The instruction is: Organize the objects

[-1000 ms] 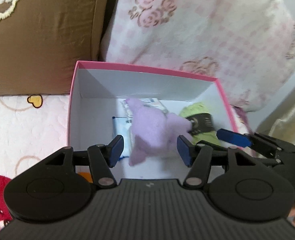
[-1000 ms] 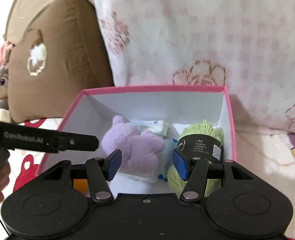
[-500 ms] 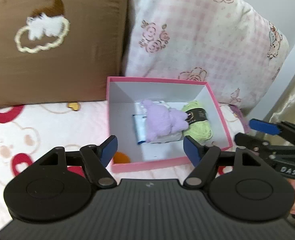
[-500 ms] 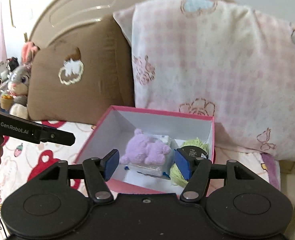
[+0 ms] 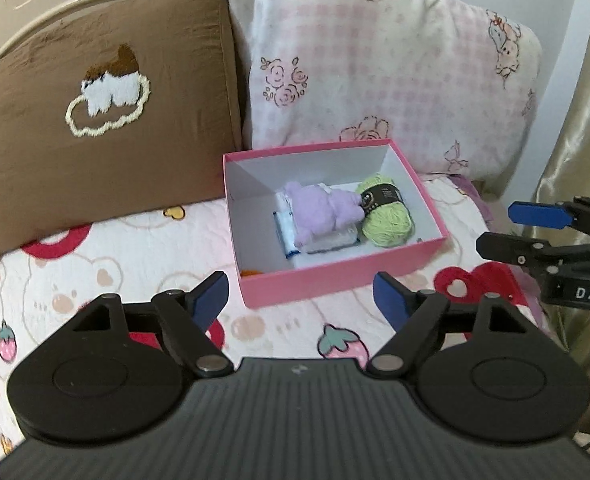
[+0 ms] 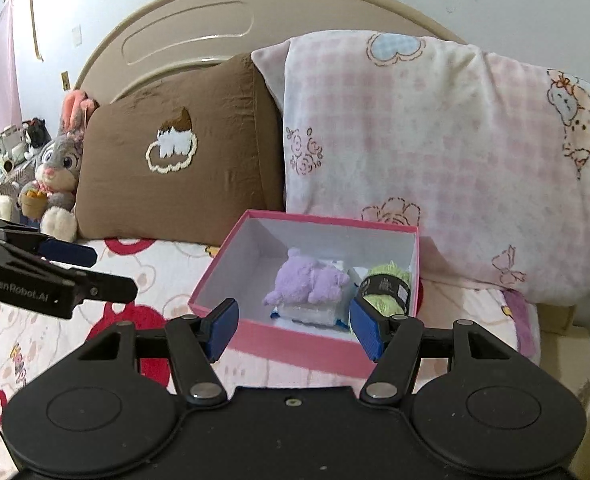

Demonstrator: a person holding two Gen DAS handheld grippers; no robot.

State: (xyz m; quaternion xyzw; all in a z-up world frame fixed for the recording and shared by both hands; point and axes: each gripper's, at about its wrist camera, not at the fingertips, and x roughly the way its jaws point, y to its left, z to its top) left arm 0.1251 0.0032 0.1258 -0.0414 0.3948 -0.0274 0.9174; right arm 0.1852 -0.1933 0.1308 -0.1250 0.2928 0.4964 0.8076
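Pink box (image 5: 337,278) sits open on the patterned bedspread (image 5: 107,264), its far wall close to the brown pillow (image 5: 103,120) and the pink checked pillow (image 5: 375,72), which probably keeps it from sliding on the soft surface; inside, a purple plush toy (image 5: 321,210) lies on top of a flat plastic-wrapped packet (image 5: 327,242) toward the middle, and a skein of green yarn (image 5: 387,216) is tucked just beside the plush against the right wall, so the bulky things share the right half and the left half is bare white floor apart from a small orange thing (image 5: 250,272) at the near wall, too hidden to identify; the layout looks deliberate, soft items stacked on the flat one to save room. Left gripper (image 5: 301,300) hangs over the bedspread short of the box, its jaws having just been spreading wider, nothing between them; right gripper (image 6: 295,322) is likewise parted and empty, its jaws only framing the near wall of the box in its own view, not touching it. Both point down toward the box from a little way off, which suits a look over the contents; a grey rabbit plush (image 6: 55,176) sits by the headboard, apart from all this; judging by the filled box, the sorting seems near its end.
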